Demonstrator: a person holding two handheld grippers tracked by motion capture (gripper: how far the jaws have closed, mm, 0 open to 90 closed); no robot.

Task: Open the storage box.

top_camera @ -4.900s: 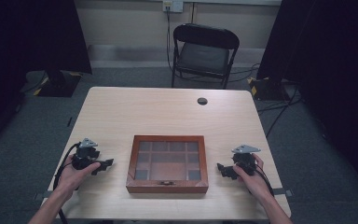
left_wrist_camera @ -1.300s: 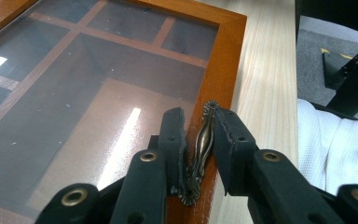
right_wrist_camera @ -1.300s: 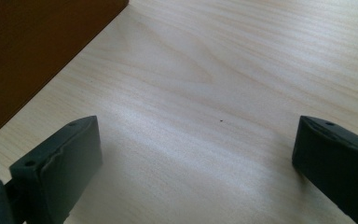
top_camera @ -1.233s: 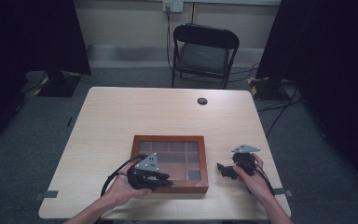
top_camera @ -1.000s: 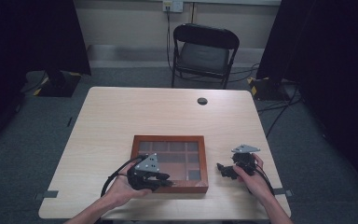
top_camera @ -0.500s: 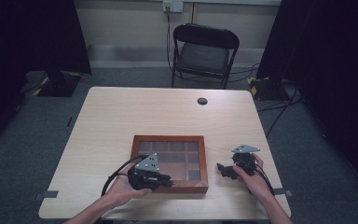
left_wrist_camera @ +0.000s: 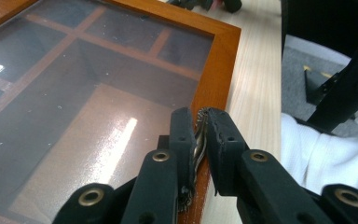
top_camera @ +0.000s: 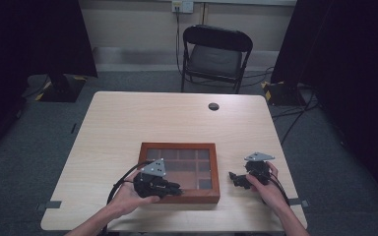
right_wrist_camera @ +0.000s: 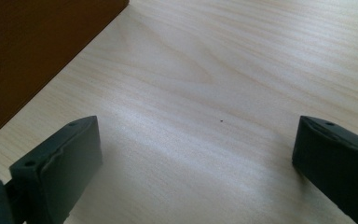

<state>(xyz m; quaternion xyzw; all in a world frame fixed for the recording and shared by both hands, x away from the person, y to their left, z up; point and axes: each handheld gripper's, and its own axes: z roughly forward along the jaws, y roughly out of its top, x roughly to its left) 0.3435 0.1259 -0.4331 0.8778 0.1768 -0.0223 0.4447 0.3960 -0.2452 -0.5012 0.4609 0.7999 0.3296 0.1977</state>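
The left tongs are clamped on the metal latch at the near rim of the glass-lidded wooden box, which sits mid-bench. Lift the latch straight, without twisting. The right tongs rest apart beside the box, ready to steady it.

Across the upper half of the high view the desk lay open apart from a small dark disc, while the wooden box blocked the lower centre.

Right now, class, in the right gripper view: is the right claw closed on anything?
No: the right claw stands wide open over the bare table, with nothing between its jaws.
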